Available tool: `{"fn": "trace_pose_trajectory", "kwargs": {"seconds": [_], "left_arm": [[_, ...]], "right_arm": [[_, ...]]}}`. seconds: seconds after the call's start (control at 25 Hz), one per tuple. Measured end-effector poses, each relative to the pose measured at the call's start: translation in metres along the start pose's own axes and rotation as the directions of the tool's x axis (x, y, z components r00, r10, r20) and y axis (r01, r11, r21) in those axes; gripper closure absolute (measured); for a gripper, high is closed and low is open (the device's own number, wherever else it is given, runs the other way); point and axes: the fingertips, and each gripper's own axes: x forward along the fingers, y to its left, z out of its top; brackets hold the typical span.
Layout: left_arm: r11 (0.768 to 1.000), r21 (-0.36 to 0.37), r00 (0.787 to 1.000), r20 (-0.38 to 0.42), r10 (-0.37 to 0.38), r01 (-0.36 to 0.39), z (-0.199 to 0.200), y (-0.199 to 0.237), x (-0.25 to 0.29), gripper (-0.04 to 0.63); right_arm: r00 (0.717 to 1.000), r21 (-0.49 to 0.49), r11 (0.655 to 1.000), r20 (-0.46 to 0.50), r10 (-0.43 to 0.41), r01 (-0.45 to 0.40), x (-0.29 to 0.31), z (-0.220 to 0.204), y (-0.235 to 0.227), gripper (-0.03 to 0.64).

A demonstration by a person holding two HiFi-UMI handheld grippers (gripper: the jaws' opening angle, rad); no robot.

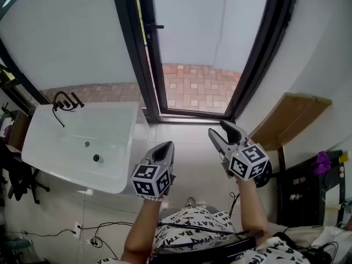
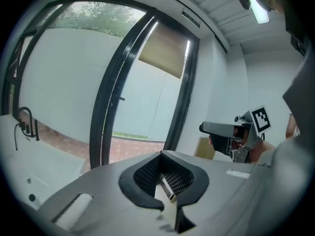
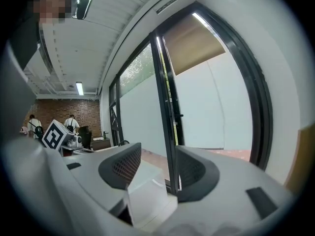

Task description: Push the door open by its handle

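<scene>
The black-framed glass door [image 1: 147, 54] stands swung outward, and the doorway shows brick paving [image 1: 198, 87]. Its small black handle [image 1: 155, 26] sticks out from the door's edge, also seen as the handle [image 2: 119, 99] and the handle [image 3: 179, 115]. My left gripper [image 1: 164, 149] hovers over the floor tiles short of the threshold, jaws shut with nothing between them [image 2: 165, 181]. My right gripper [image 1: 224, 132] is beside it to the right, open and empty [image 3: 155, 168], pointing at the doorway. Neither touches the door.
A white sink [image 1: 82, 142] with a black faucet [image 1: 65, 100] sits at the left, against the glass wall. A wooden board [image 1: 289, 117] leans at the right wall, with a black rack [image 1: 308, 186] behind it. Cables [image 1: 93, 235] lie on the floor.
</scene>
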Motion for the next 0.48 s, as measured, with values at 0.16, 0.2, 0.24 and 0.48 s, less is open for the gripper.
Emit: {"fn": "trace_pose_trajectory", "kwargs": {"seconds": [0.16, 0.2, 0.24, 0.48], "left_arm": [[0.999, 0.004, 0.999, 0.011, 0.036, -0.036, 0.006, 0.007, 0.023, 0.611], [0.999, 0.001, 0.999, 0.013, 0.042, -0.042, 0.008, 0.008, 0.030, 0.611], [0.999, -0.002, 0.999, 0.014, 0.049, -0.049, 0.010, 0.010, 0.037, 0.611], [0.996, -0.013, 0.996, 0.020, 0.087, -0.087, 0.022, 0.039, 0.083, 0.611]], "right_arm": [[0.999, -0.032, 0.999, -0.009, 0.037, -0.037, 0.022, 0.011, -0.023, 0.383], [0.999, -0.037, 0.998, -0.015, 0.050, -0.051, 0.030, 0.013, -0.030, 0.383], [0.998, -0.044, 0.997, -0.023, 0.066, -0.067, 0.038, 0.014, -0.036, 0.383], [0.986, -0.124, 0.979, -0.057, 0.154, -0.160, 0.117, 0.038, -0.070, 0.383]]}}
